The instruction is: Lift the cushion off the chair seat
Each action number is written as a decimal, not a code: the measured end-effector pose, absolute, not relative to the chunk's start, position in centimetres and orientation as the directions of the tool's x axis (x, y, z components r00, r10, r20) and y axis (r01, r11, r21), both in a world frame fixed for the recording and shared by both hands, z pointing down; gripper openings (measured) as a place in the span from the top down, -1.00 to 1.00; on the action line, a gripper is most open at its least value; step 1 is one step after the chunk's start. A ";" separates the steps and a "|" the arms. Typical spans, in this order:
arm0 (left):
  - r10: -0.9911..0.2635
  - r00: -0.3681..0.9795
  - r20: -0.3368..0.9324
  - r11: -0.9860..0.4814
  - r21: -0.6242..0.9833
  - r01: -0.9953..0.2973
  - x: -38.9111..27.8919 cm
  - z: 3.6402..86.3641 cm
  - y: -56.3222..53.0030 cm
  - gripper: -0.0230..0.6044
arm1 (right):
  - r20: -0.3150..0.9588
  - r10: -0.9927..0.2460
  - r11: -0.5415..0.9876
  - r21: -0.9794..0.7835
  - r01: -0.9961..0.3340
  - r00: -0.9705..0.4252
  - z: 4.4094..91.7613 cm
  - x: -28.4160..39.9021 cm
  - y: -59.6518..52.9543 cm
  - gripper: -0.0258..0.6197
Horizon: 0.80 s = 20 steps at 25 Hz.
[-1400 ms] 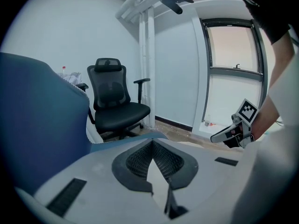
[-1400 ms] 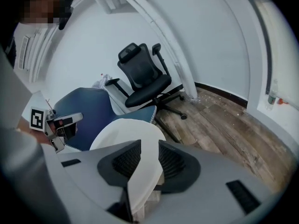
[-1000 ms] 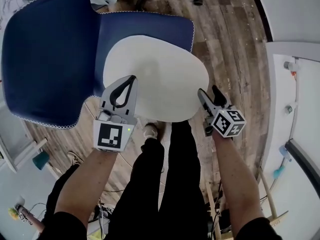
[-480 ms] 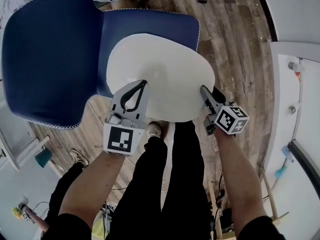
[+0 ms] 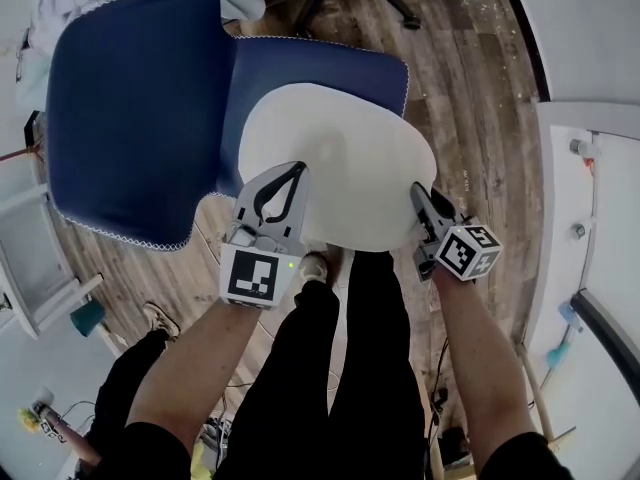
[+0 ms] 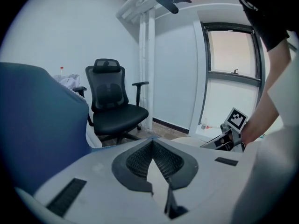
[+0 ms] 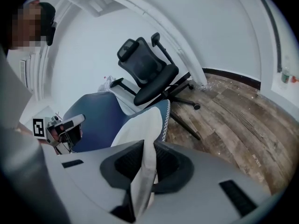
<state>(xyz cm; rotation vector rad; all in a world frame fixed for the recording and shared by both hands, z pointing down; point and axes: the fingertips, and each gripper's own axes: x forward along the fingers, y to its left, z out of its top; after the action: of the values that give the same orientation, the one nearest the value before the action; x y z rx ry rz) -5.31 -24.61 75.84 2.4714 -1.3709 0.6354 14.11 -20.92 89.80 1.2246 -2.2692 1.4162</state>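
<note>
Finding one: the cushion, a pale oval pad, lies over the blue chair seat. Its far part is on the upholstery. Its near edge juts past the front of the seat, above the operator's legs and the wooden floor. I cannot tell from these views whether any part has lifted clear of the seat.

Finding two: the left tool is clenched. Its own view shows the jaw tips met, with a pale wedge of the cushion's rim pinched between the pads. In the head view it sits at the near-left edge of the pad.

Finding three: the right tool is closing. Its own view shows the cushion's rim edge-on as a pale strip running up between the two pads, which already bear on it. It sits at the near-right edge.

Governing relation: the whole cushion lies ahead of both tools, away from the operator and towards the backrest. By my reading its longer span runs across, from one tool's side to the other. The two grips therefore flank the near rim and stand well apart. Neither hand is markedly nearer the pad's middle, and the unsupported mass hangs beyond both.

Assessment: the lift calls for both hands to rise together. The far edge will likely sag towards the seat and backrest if the raise is uneven, or if the right grip is not fully set.
</note>
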 end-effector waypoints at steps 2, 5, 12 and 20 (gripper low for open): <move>-0.751 0.459 0.476 -0.524 -0.005 -0.852 -5.9 74.6 -24.7 0.91 | 0.537 -0.547 0.206 -0.657 -0.725 -0.642 88.5 13.8 -21.1 0.74; -0.763 0.441 0.473 -0.505 -0.009 -0.863 -7.1 73.2 -24.8 0.91 | 0.520 -0.554 0.227 -0.657 -0.719 -0.650 86.6 13.4 -21.2 0.75; -0.771 0.440 0.460 -0.507 -0.026 -0.862 -8.2 70.3 -25.1 0.91 | 0.501 -0.569 0.260 -0.642 -0.721 -0.652 82.7 11.9 -21.5 0.78; -0.790 0.438 0.429 -0.502 -0.042 -0.864 -9.1 66.1 -25.0 0.91 | 0.482 -0.575 0.293 -0.632 -0.717 -0.661 78.5 10.4 -21.2 0.79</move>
<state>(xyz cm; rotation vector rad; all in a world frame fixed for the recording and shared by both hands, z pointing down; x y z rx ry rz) -9.10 -24.97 66.12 2.5037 -1.4563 0.5967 10.35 -21.19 78.49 1.2072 -2.3914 1.3034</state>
